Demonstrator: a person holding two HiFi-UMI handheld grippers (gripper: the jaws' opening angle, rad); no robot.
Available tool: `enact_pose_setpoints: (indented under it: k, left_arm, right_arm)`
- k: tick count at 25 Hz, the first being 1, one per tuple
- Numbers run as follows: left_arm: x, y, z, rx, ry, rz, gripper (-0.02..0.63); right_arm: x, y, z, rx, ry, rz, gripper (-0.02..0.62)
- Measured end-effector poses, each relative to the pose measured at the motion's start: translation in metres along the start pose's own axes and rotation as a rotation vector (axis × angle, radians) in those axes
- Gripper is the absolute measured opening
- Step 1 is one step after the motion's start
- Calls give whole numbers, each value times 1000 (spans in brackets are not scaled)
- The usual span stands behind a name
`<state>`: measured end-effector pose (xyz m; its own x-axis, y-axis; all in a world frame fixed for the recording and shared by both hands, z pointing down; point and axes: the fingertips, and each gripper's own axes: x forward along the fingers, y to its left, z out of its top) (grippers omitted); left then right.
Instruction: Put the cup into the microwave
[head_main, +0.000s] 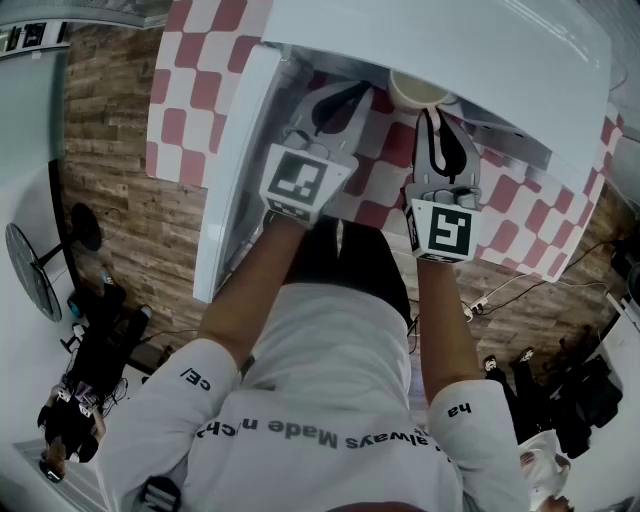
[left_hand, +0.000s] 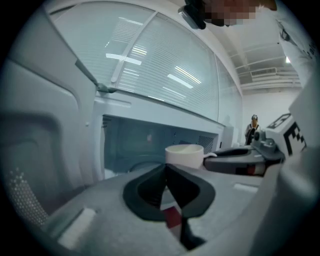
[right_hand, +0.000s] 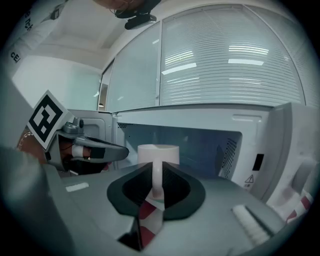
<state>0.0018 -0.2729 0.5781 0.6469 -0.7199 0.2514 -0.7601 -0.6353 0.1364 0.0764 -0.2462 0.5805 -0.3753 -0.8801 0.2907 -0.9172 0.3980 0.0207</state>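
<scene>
A white cup (head_main: 418, 90) hangs at the mouth of the open white microwave (head_main: 450, 50), its rim just under the oven's front edge. My right gripper (head_main: 428, 112) is shut on the cup's handle; in the right gripper view the cup (right_hand: 158, 152) stands upright between the pads, with the oven cavity (right_hand: 200, 142) right behind it. My left gripper (head_main: 343, 98) is shut on nothing, just left of the cup and also at the opening. From the left gripper view, the cup (left_hand: 184, 155) and the right gripper (left_hand: 235, 162) show to the right of the left gripper (left_hand: 165, 172).
The microwave door (head_main: 235, 170) stands swung open on the left, beside my left gripper. A red-and-white checked cloth (head_main: 190, 110) covers the table under the oven. A fan (head_main: 30, 270) and cables lie on the wooden floor. A person (left_hand: 252, 127) stands far off.
</scene>
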Motion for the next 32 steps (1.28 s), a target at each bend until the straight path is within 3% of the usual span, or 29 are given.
enact_pose_setpoints:
  k: [16, 32]
  left_arm:
    - [33, 29, -9, 25, 17, 40, 3]
    - [50, 29, -10, 46, 19, 29, 3]
  right_arm:
    - [43, -22, -3, 8, -6, -27, 41]
    - [57, -37, -7, 25, -13, -41, 41]
